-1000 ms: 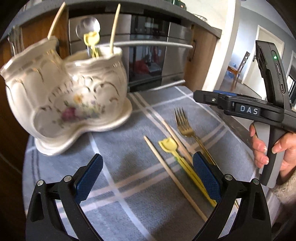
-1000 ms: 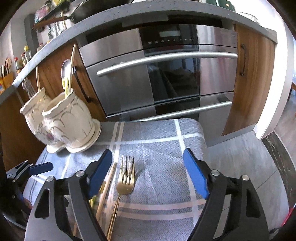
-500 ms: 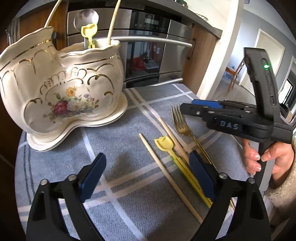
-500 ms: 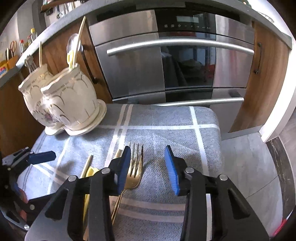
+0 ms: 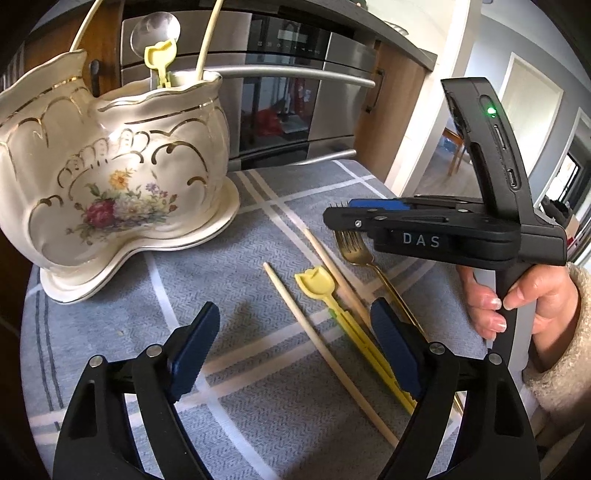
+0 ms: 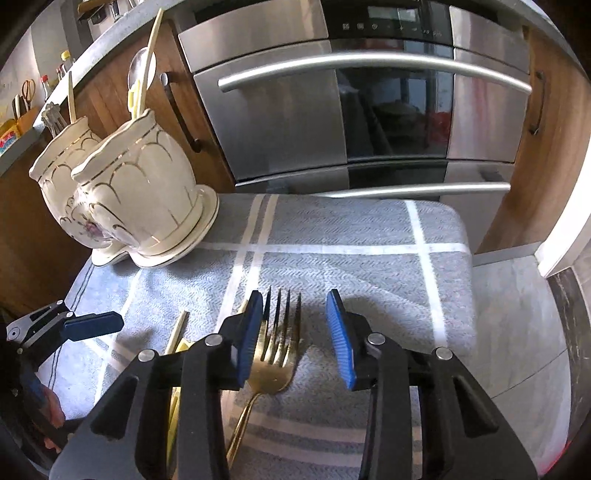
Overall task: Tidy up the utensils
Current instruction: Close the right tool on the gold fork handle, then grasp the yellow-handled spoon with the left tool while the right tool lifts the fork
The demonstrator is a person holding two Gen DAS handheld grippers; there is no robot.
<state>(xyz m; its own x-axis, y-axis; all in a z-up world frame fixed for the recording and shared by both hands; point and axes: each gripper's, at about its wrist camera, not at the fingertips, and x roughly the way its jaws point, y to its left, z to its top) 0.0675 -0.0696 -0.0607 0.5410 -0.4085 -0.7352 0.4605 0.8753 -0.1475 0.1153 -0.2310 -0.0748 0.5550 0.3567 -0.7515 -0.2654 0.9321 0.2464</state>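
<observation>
Your right gripper point(image 6: 295, 332) is closing, its pads not yet pressing the gold fork point(image 6: 273, 365) between them, near the floral holder point(image 5: 110, 177), which holds a yellow pick point(image 5: 159, 59), a clear spoon point(image 5: 155, 29), and perhaps chopsticks. Your left gripper point(image 5: 295, 354) narrows, empty.

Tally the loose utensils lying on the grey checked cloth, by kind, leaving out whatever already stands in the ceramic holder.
Gold fork: 1
Yellow tulip-topped plastic utensil: 1
Wooden chopsticks: 2, one on each side of the yellow utensil
Total: 4 on the grey checked cloth
</observation>
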